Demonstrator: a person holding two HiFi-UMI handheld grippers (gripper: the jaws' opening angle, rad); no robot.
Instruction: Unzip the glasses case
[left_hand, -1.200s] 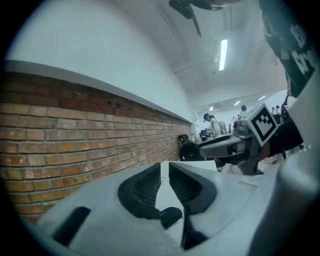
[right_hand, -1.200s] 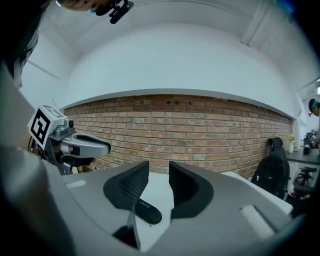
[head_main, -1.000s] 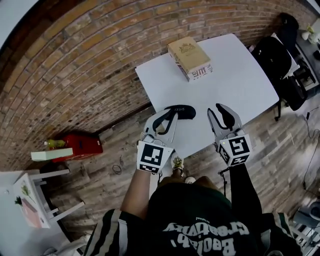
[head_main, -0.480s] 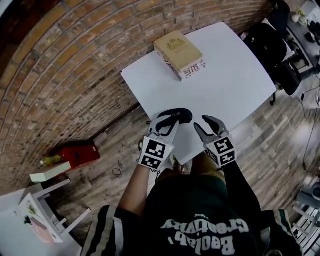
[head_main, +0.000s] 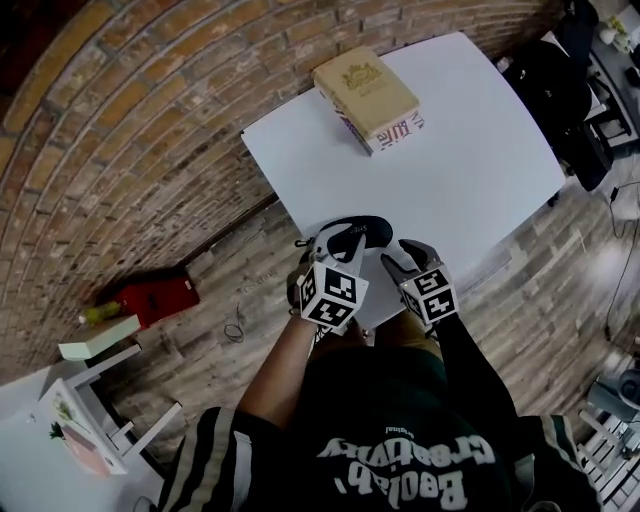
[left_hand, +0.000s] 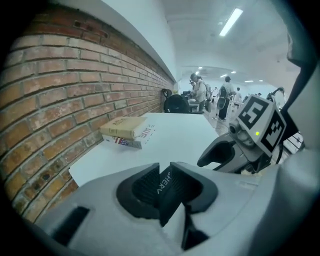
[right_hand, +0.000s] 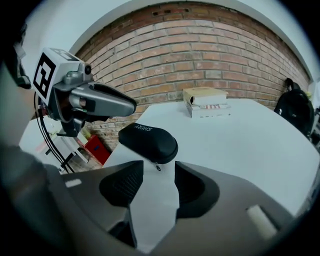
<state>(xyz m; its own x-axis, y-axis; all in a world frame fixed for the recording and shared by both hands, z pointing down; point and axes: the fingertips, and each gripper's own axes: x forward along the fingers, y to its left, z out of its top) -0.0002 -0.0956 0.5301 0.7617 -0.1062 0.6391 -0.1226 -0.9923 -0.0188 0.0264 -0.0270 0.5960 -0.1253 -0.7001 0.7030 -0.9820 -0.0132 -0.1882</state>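
Note:
A black zipped glasses case lies near the front left edge of the white table. My left gripper has come down over its left end. In the left gripper view the case fills the gap just beyond the left gripper, whose pads do not press on it. My right gripper is right of the case, its jaws opening with nothing between them. In the right gripper view the case lies just ahead of the right gripper, with its small zipper pull hanging toward the gap.
A tan book on a printed box sits at the table's far side. A black bag stands to the right of the table. A red box lies on the wooden floor by the brick wall. People stand far off.
Both grippers have dropped toward the table and closed in on the case from either side. The jaws of both stand wider than before.

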